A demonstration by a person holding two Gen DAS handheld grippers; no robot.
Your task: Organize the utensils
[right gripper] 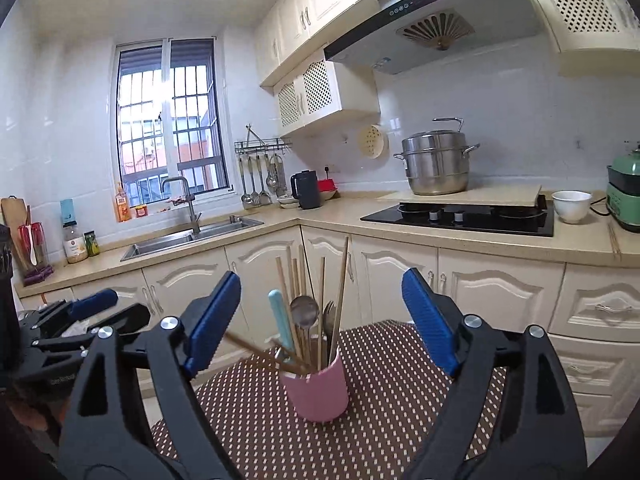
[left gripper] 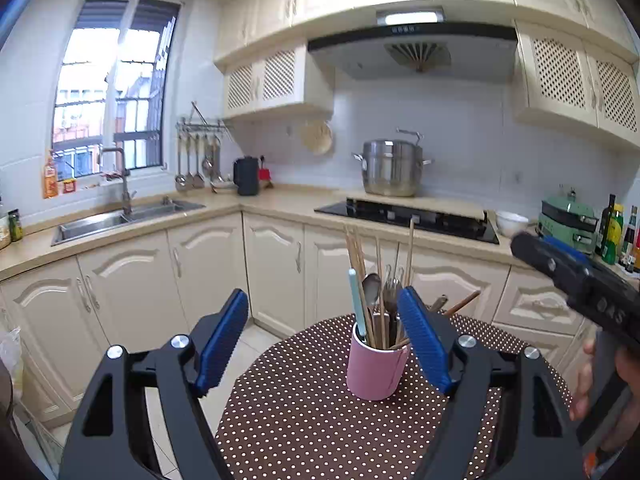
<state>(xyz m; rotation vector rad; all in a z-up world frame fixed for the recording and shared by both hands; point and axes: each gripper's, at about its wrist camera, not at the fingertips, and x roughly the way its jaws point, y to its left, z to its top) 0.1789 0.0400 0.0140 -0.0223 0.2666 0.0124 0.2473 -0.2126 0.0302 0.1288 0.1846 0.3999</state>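
Standing upright in pink cup [right gripper: 316, 390], chopsticks [right gripper: 342, 280] pointing up

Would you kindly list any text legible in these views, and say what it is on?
No text reads clearly.
Right gripper body: embossed marks, too blurred.
Orange bottle label: too small.
Jar label: too small.
Range hood panel: only dots, unreadable.
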